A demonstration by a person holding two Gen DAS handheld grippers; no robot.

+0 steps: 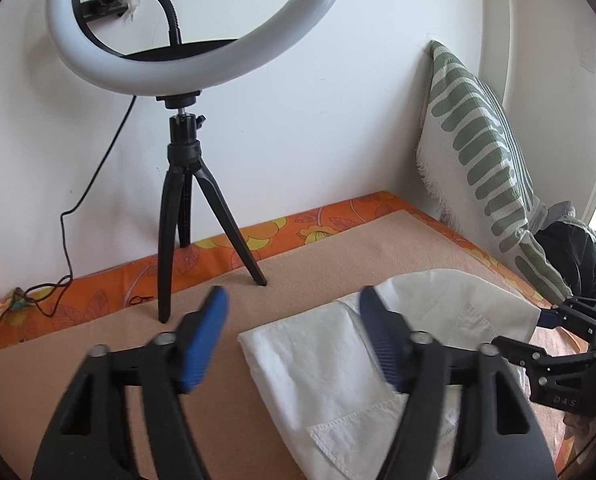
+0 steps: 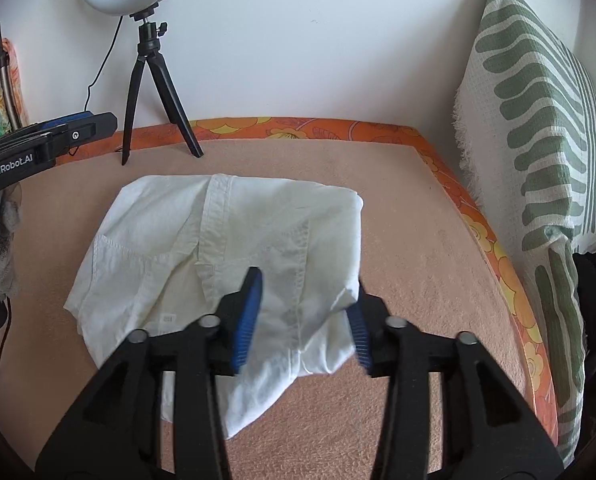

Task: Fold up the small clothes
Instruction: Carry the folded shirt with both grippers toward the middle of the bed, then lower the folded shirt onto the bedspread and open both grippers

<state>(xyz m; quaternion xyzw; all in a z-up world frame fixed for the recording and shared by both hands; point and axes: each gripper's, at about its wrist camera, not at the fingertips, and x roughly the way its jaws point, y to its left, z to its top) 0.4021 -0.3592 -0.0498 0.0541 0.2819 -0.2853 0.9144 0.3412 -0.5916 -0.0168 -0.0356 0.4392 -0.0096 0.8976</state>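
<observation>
Against the white wall, the bed's tan blanket (image 2: 398, 264) carries a half-folded white shirt (image 2: 226, 240) at twelve o'clock of the right tool (image 2: 306, 312), released astride its near corner, nearer than the released left tool (image 1: 294, 336).

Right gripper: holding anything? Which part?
Nothing is clamped. The right gripper is open, its fingers straddling the near right fold of the white shirt. The left gripper is open too, above the shirt's left edge.

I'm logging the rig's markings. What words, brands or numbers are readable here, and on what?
"GenRobot.AI": white lettering on the left gripper, seen from the right wrist.
"OAS": faint embossed letters on the right gripper, partly cut off, uncertain.
Label inside the white shirt: print too small to read.
</observation>
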